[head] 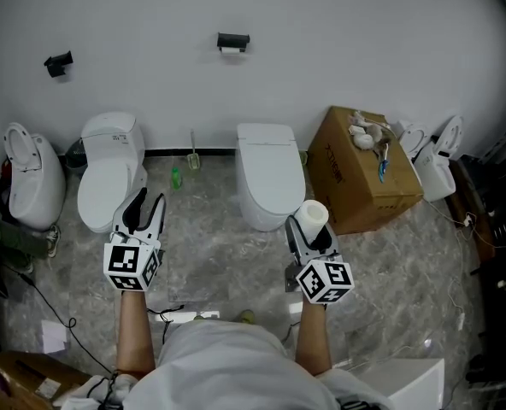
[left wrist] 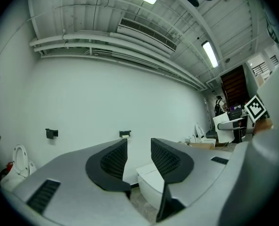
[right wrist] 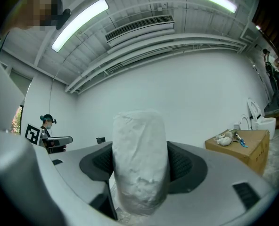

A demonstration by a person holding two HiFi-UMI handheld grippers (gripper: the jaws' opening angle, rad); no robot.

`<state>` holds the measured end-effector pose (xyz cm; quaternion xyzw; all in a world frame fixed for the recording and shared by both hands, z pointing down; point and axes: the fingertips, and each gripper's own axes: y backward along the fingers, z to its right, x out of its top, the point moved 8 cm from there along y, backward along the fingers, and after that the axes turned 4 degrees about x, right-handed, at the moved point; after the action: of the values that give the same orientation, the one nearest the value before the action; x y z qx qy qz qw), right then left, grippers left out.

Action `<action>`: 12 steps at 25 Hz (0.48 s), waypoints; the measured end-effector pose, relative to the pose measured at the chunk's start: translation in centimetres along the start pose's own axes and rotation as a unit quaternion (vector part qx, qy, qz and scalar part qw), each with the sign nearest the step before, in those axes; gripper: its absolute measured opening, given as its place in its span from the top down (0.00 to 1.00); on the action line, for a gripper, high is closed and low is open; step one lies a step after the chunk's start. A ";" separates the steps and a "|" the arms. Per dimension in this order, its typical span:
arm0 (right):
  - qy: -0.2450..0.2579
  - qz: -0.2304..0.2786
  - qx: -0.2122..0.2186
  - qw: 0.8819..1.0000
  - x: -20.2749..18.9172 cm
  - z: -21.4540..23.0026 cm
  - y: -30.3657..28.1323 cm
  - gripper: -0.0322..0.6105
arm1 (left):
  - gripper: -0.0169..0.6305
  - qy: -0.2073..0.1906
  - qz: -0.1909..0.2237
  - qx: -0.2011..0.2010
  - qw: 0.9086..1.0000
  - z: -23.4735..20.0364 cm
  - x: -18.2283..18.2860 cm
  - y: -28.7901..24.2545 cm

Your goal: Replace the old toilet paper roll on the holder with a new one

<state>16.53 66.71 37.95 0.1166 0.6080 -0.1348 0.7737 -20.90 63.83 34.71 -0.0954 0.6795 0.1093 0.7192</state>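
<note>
In the right hand-held gripper (right wrist: 140,163), upright, a white toilet paper roll (right wrist: 139,145)

Both forearms extended forward. Left gripper (head: 148,203) jaws apart, empty. Right gripper (head: 311,229) jaws clamped on paper roll (right wrist: 139,164).

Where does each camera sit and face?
Head view: on the head, looking steeply down at the floor; shows forearms, left gripper, right gripper.
Left gripper view: on that gripper, toward the wall; open, empty jaws.
Right gripper view: on that gripper, toward the wall; jaws gripping toilet paper roll.
Head and left gripper views share the holder.
</note>
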 end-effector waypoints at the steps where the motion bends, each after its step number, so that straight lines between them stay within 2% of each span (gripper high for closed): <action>1: 0.000 0.000 0.000 1.000 -0.1 -0.3 0.1 0.47 | 0.74 0.000 -0.001 -0.001 1.000 -0.1 -0.2 0.3; 8: -0.031 0.005 -0.001 1.000 -1.6 -2.0 0.8 0.47 | 0.74 0.010 -0.014 -0.005 1.000 -1.6 -2.0 2.2; 12: -0.020 -0.001 -0.004 1.000 -1.7 -2.3 -0.1 0.47 | 0.74 0.016 -0.016 0.004 1.000 -2.9 -2.6 2.3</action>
<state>14.02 67.48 39.10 0.1100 0.5934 -0.1353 0.7858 -24.51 65.11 37.21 -0.1052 0.6898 0.0941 0.7101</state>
